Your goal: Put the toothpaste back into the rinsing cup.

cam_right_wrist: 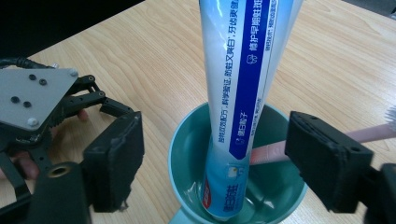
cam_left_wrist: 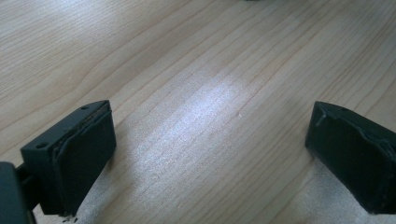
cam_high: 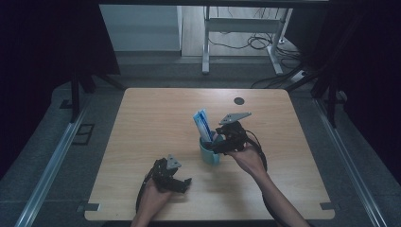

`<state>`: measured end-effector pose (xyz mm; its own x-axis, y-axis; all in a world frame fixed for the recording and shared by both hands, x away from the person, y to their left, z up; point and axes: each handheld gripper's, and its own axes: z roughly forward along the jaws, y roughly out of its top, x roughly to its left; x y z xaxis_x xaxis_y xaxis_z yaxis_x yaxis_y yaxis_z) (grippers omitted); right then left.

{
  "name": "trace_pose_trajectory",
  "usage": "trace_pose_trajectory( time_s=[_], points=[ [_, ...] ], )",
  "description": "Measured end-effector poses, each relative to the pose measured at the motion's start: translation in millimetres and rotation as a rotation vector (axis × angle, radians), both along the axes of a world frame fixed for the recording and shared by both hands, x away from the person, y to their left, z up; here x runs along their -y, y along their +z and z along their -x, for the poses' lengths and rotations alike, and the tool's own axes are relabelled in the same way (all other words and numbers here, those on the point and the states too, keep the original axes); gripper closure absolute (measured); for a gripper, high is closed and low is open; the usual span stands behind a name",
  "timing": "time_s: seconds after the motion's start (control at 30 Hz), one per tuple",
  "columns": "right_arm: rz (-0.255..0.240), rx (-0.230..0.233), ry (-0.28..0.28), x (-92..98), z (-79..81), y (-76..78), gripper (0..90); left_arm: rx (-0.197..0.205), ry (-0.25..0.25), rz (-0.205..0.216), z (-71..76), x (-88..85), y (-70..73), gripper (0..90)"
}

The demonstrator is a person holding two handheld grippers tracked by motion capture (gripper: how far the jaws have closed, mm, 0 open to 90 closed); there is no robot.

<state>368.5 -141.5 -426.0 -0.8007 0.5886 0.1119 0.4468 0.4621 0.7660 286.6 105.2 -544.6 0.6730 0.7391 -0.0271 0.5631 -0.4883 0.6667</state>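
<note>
A teal cup (cam_high: 208,155) stands on the wooden table (cam_high: 156,118), right of centre. A white and blue toothpaste tube (cam_high: 203,126) stands cap-down inside it, leaning on the rim. In the right gripper view the tube (cam_right_wrist: 243,93) rises from the cup (cam_right_wrist: 187,140), and a pink toothbrush (cam_right_wrist: 359,134) rests in the cup too. My right gripper (cam_right_wrist: 215,163) hovers just over the cup, open, its pads apart from the tube on both sides. My left gripper (cam_high: 177,182) rests on the table near the front edge, open and holding nothing (cam_left_wrist: 210,144).
A dark round disc (cam_high: 239,100) lies near the table's far edge. In the right gripper view the left gripper with its grey plate (cam_right_wrist: 32,100) sits off to the left. Beyond the table stand desk legs and cables on the floor.
</note>
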Motion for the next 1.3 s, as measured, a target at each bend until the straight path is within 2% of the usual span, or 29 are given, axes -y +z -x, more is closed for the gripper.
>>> trace_pose_trajectory(
  time_s=[0.2, 0.73, 1.3],
  points=[
    [0.010, 0.011, 0.004, 3.3, 4.0, 2.6, 13.6, 0.000, 0.000, 0.000, 0.0, 0.0, 0.0, 1.8],
    [0.023, -0.012, -0.007, 22.1, 8.0, 5.1, 9.8, 0.000, 0.000, 0.000, 0.0, 0.0, 0.0, 1.8],
    [0.047, 0.004, -0.030, 39.1, 13.4, 5.1, 5.9, 0.000, 0.000, 0.000, 0.0, 0.0, 0.0, 1.8]
  ],
)
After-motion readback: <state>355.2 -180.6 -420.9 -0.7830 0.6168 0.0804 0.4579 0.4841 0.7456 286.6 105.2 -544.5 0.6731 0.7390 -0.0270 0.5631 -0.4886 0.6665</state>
